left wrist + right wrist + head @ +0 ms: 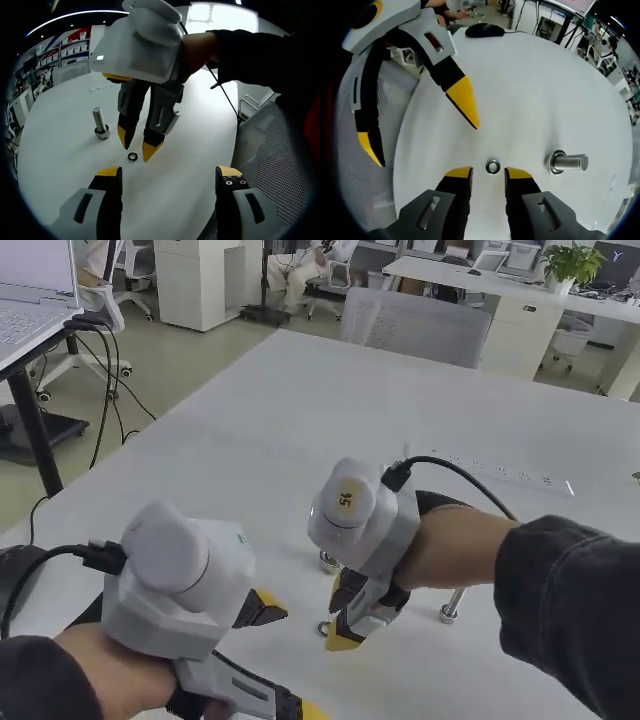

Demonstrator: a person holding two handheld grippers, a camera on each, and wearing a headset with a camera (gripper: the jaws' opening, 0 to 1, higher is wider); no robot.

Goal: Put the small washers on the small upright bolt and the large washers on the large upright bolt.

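Washer (pixel 493 166) flat on table (pixel 530 90); between right tongs (pixel 488 173) tips (parted)

A washer (pixel 493 166) lies flat on the table (pixel 300 420), just ahead of the right gripper (pixel 487 172), in line with its jaw gap. An upright bolt (pixel 567 162) stands near the washer. The left gripper (pixel 168 172) faces the washer from the opposite side. A second bolt (pixel 452 606) stands to the right of the right gripper in the head view.

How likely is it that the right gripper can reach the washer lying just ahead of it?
Probably yes: the right gripper has its jaws parted just short of the washer, bare table between, and the bolt stands off to one side.
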